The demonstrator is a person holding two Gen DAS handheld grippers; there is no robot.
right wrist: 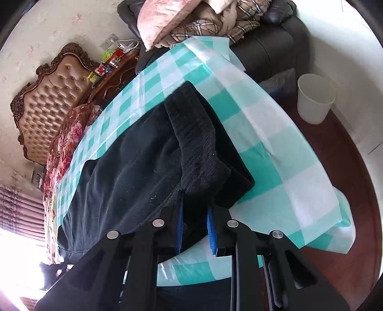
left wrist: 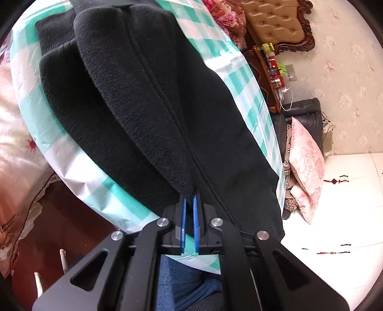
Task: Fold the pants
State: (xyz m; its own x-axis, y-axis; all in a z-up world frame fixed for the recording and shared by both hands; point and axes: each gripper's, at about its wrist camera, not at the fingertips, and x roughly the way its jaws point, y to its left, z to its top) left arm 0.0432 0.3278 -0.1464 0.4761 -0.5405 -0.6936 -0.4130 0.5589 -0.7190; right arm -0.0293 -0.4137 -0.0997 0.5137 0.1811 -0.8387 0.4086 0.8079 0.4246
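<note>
tufted headboard (right wrist: 45, 100), floral wallpaper (left wrist: 347, 71), dark sofa (right wrist: 275, 47), white bin (right wrist: 314, 98)

Left gripper (left wrist: 190, 198) clamped on the near edge of black fleece pants (left wrist: 148, 100), blue pads (left wrist: 183, 215) pinching the fabric at a seam. Pants stretch away ahead over a teal-and-white checked cloth (left wrist: 253, 95). Pink pillow (left wrist: 306, 165) to the right, tufted headboard (left wrist: 275, 21) far ahead-right.

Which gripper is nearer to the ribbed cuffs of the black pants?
Right. The right gripper is shut on the ribbed cuffs themselves. The left gripper pinches the fleecy edge of the pants at their other end, with the ribbing far across the table.
</note>
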